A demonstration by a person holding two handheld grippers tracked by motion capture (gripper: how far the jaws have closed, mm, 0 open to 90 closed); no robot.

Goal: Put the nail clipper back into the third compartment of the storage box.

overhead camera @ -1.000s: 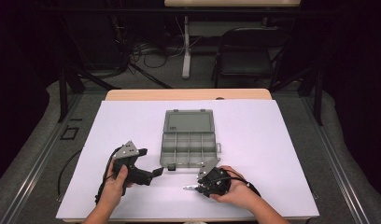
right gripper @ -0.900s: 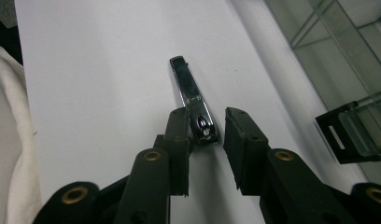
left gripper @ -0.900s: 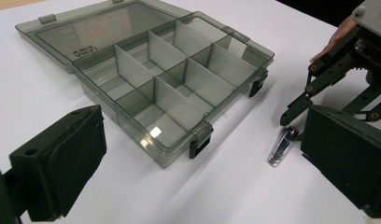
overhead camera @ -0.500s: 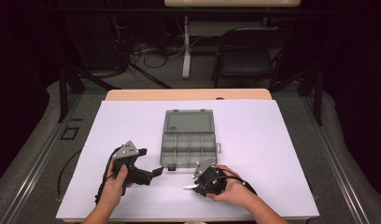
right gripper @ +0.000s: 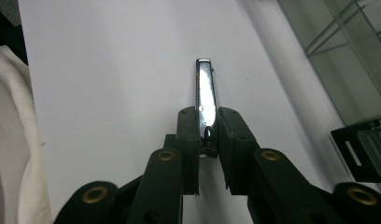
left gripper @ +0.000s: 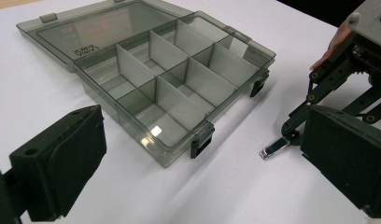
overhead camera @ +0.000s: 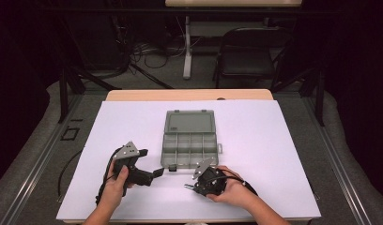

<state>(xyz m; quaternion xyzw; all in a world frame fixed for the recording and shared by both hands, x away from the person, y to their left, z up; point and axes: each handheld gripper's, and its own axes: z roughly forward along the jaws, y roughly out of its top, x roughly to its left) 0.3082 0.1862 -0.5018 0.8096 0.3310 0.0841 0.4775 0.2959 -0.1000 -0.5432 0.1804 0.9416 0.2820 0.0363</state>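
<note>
A smoky grey compartment box lies open mid-table, lid flat behind it, its dividers showing in the left gripper view. My left gripper sits just left of the box's front corner, its jaws wide open and nothing between them. My right gripper rests near the front edge, shut on a small chrome metal clip that sticks out past its tips. That clip hovers at the white tabletop, right of the box's front latch.
A white sheet covers the table. The box's black latches jut from its front wall, one close to my right gripper. A white sleeve shows at the left. A chair stands beyond the table.
My right gripper has shifted slightly left with the clip held in it. The left gripper has stayed where it was.
</note>
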